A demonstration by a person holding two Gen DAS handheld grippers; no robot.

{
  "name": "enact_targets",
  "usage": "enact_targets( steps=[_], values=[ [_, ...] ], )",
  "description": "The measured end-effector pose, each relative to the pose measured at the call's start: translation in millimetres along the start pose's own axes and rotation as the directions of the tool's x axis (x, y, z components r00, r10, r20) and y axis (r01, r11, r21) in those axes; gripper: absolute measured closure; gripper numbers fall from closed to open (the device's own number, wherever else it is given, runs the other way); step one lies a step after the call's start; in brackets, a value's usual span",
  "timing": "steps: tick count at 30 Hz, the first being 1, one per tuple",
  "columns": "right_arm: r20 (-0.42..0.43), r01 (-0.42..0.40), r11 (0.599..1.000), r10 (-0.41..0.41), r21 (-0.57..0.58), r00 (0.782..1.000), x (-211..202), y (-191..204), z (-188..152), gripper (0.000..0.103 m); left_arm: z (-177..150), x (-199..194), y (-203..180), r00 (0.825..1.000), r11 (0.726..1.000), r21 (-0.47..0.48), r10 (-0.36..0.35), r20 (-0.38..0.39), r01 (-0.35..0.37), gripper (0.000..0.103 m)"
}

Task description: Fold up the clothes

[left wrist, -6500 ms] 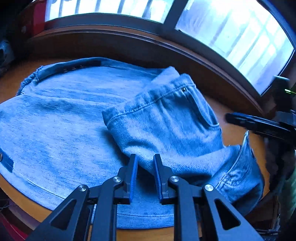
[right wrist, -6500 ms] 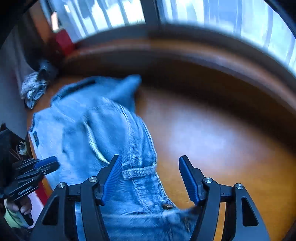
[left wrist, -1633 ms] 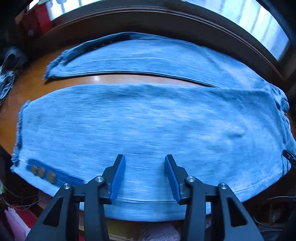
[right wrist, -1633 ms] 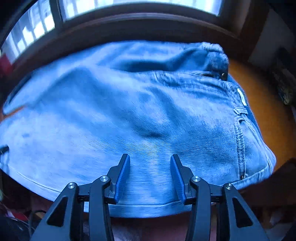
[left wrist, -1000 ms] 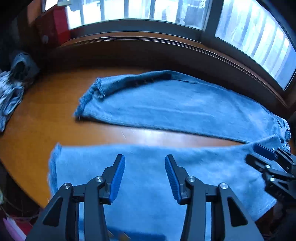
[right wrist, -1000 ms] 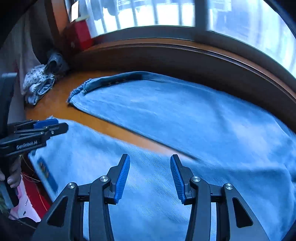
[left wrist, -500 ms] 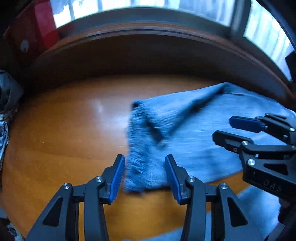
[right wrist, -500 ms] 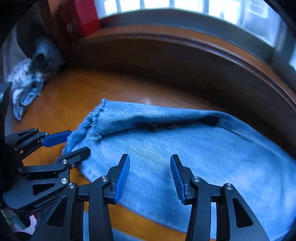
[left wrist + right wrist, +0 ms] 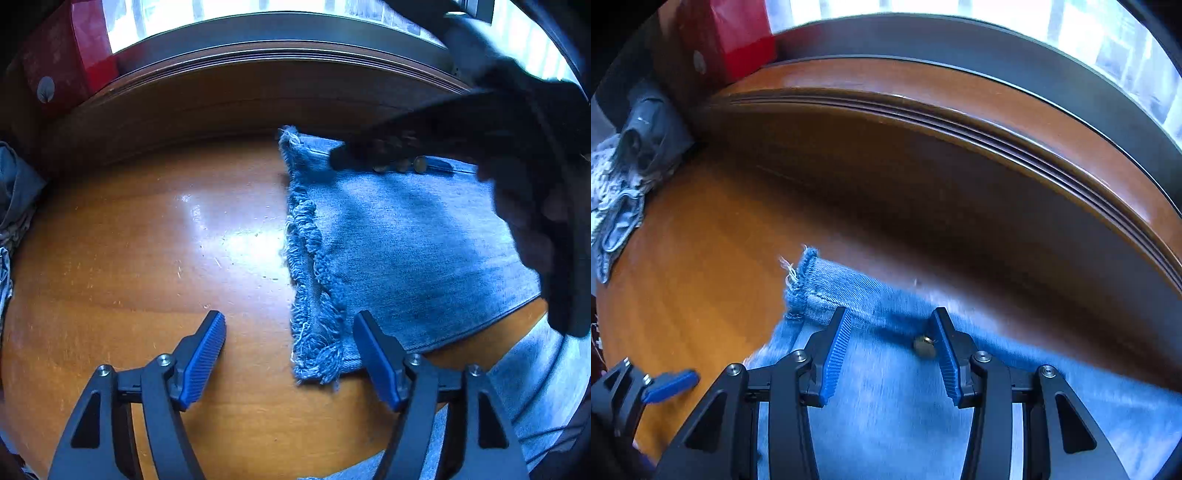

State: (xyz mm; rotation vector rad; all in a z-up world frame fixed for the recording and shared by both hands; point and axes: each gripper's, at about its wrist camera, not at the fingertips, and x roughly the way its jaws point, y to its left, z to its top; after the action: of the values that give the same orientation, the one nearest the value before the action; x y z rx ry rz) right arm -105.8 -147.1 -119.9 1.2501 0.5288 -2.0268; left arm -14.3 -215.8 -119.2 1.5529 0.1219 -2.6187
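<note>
Both grippers have advanced to the frayed hem of the jeans [image 9: 406, 251] since a moment ago. Left gripper [image 9: 290, 354] is spreading wide, ribbed blue pads straddling the fringed denim corner, gripping nothing. Right gripper [image 9: 892, 354] is gaping over the stitched seam beside a brass rivet [image 9: 923, 347], empty. Denim is lying flat on the glossy wooden table [image 9: 147, 240].

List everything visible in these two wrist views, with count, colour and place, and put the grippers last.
jeans: one pair, blue denim, frayed hem on the table, right of centre.
brass buttons: a few, along the far leg edge.
table: one, orange-brown wood.
window sill: one, dark wood, behind the table.
red box: one, far left on the sill.
grey clothes: one pile, far left.
left gripper: open, at the hem's near corner.
right gripper: open, over the far corner.
</note>
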Motion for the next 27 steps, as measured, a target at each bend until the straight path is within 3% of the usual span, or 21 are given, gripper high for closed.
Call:
enact_targets(
  steps=[3, 8, 11, 14, 16, 21, 25, 27],
  values=[
    [-0.005, -0.002, 1.0, 0.002, 0.003, 1.0, 8, -1, 4, 0.057, 4, 0, 3, 1.0, 1.0, -0.003, -0.013, -0.02, 0.013, 0.032],
    [0.156, -0.082, 0.987, 0.06, 0.139, 0.986, -47, -30, -15, 0.057, 23, -19, 10, 0.993, 0.994, -0.028, -0.107, 0.054, 0.109, 0.032],
    [0.192, -0.039, 0.979, -0.001, 0.201, 0.981, -82, -54, -45, 0.057, 41, -24, -3, 0.982, 0.987, 0.007, -0.159, 0.101, 0.159, 0.032],
    [0.108, 0.095, 0.959, -0.127, 0.265, 0.986, -96, -83, -94, 0.057, 57, -9, -22, 0.977, 0.982, 0.06, -0.185, 0.101, 0.18, 0.032],
    [0.054, 0.157, 0.935, -0.183, 0.317, 0.982, -103, -103, -125, 0.057, 59, 3, -34, 0.979, 0.98, 0.085, -0.189, 0.081, 0.182, 0.032],
    [-0.011, 0.173, 0.84, -0.195, 0.514, 0.981, -111, -143, -189, 0.057, 50, 24, -42, 0.99, 0.983, 0.125, -0.141, 0.02, 0.137, 0.032],
    [0.017, 0.125, 0.815, -0.164, 0.566, 0.986, -108, -143, -206, 0.055, 42, 27, -37, 0.998, 0.986, 0.155, -0.069, 0.012, 0.067, 0.028],
    [0.051, 0.069, 0.818, -0.119, 0.571, 0.992, -106, -136, -207, 0.054, 40, 27, -26, 0.998, 0.991, 0.123, -0.06, 0.007, 0.058, 0.024]
  ],
)
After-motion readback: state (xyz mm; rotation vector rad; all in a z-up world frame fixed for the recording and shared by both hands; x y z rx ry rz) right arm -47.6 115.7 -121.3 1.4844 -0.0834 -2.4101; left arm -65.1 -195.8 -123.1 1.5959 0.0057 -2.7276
